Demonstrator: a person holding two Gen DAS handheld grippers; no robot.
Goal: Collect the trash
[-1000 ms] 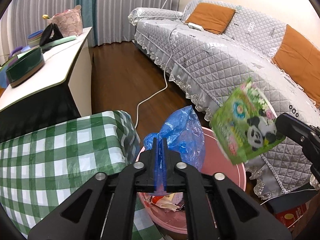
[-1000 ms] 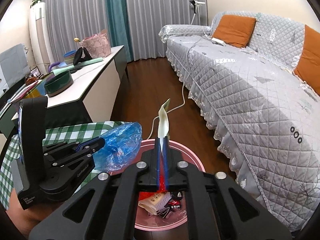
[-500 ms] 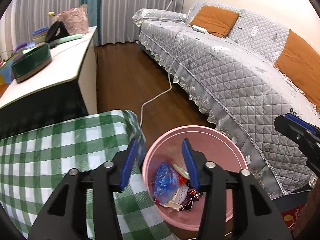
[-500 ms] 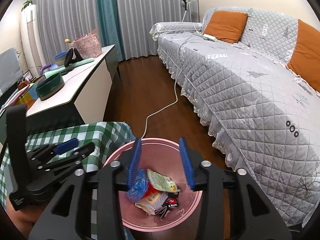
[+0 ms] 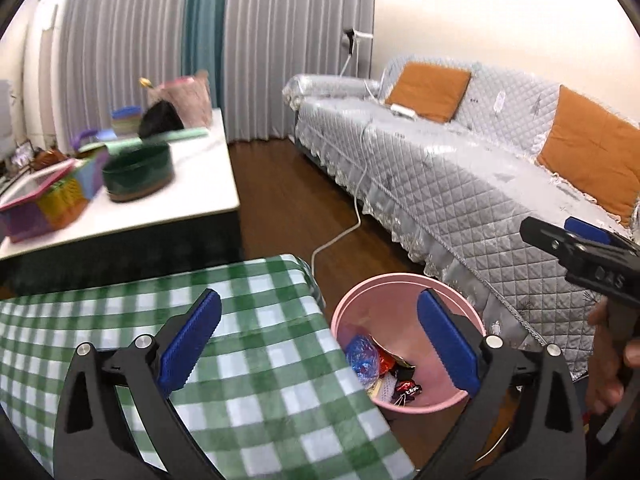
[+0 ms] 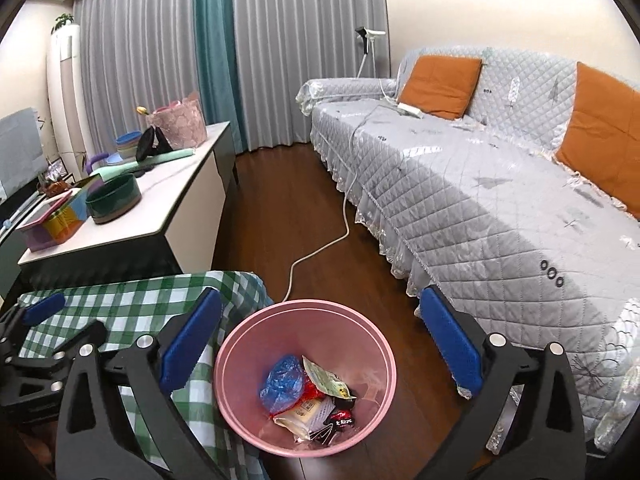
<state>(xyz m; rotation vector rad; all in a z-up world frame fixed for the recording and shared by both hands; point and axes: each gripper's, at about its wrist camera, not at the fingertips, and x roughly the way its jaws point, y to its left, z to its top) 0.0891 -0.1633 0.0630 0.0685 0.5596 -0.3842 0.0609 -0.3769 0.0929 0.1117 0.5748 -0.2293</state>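
The left gripper (image 5: 318, 338) hangs released, its blue pads (image 5: 188, 340) spread as wide as they go after just swinging apart, and nothing sits between them; most of what shows in its gap is the green checked tablecloth (image 5: 256, 364), with the pink waste bin (image 5: 404, 280) below and toward its right-hand finger. To the right, the right gripper (image 6: 320, 338) is likewise released, its jaws having just opened, empty, and the bin (image 6: 306, 304) lies straight below and ahead of it, centred in the gap. Inside lie the crumpled blue plastic bag (image 6: 282, 378), the green snack wrapper (image 6: 324, 378) beside it and other packets, so the dropped trash is in the bin. No further trash shows on the cloth, so which hand is nearer to the next piece cannot be told; the left one, already over the table, looks better placed to search there.
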